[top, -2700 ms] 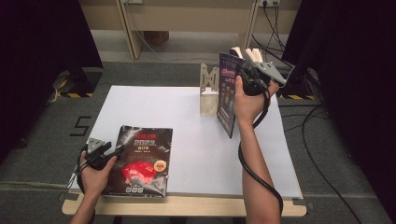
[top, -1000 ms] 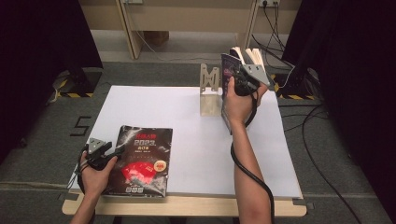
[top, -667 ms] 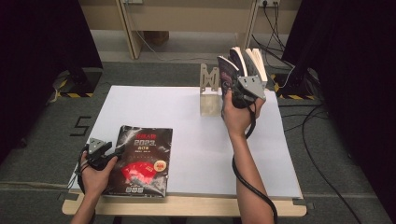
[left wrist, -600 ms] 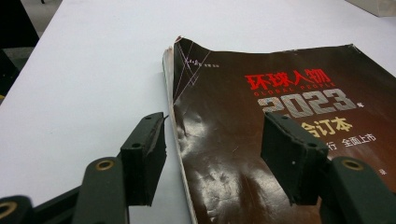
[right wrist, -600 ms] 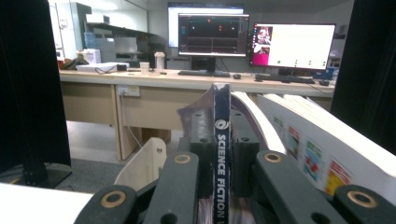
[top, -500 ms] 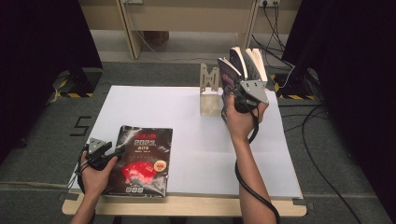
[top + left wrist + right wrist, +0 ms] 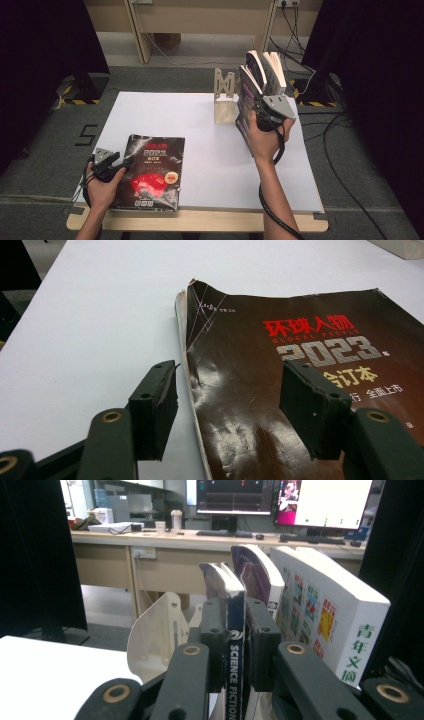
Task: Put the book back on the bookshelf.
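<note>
Book [image 7: 234, 645] upright beside bookend [image 7: 224, 97] at table's [image 7: 210, 160] far edge, right gripper [image 7: 235, 640] pads against spine, jaws just easing apart. Left gripper [image 7: 225, 405] spread wide over magazine [image 7: 280, 390] lying flat, near left.

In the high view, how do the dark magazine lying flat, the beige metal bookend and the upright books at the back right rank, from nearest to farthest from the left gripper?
From the left gripper:
1. Dark magazine: right beside it, at the table's front left, its edge between the open jaws.
2. Beige bookend: standing past the table's middle, toward the back.
3. Upright books: farthest, back right, just beyond the bookend.
</note>
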`<state>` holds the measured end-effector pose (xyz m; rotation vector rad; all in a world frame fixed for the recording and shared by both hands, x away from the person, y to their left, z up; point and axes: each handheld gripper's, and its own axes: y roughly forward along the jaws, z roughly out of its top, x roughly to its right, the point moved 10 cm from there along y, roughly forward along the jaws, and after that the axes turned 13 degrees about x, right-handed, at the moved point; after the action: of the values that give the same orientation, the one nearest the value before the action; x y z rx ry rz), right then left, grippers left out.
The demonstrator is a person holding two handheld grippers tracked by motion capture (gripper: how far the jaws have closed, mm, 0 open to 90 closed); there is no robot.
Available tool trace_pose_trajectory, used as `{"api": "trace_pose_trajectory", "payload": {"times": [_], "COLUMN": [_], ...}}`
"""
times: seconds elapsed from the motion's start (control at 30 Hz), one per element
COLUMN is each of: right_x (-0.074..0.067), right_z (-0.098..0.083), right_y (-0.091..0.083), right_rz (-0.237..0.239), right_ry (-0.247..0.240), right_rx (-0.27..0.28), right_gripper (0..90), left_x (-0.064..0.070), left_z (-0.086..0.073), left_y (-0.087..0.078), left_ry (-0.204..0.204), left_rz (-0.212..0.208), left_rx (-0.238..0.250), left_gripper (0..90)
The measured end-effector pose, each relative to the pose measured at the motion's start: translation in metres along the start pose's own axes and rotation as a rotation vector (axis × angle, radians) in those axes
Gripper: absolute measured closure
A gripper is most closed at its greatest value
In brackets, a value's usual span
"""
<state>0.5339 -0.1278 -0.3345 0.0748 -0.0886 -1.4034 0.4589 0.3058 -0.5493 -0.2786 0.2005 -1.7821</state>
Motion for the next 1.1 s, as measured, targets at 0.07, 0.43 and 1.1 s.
{"api": "trace_pose_trajectory", "payload": {"times": [0.07, 0.43, 1.1], "right_x": [0.001, 0.002, 0.011], "right_z": [-0.001, -0.009, -0.012], "right_y": [-0.001, 0.004, 0.009], "right_rz": [0.004, 0.022, 0.023], "right_ry": [0.006, 0.03, 0.017], "right_rx": [-0.016, -0.091, -0.179], "right_gripper": [80.2, 76.0, 78.9], "left_x": [0.0, -0.001, -0.001], "left_z": [0.0, 0.0, 0.0], "left_y": [0.0, 0.0, 0.0], "left_ry": [-0.002, -0.01, -0.013], "left_rz": [0.0, 0.0, -0.002], "left_rx": [0.002, 0.004, 0.002], "left_gripper": [39.4, 39.3, 39.2]}}
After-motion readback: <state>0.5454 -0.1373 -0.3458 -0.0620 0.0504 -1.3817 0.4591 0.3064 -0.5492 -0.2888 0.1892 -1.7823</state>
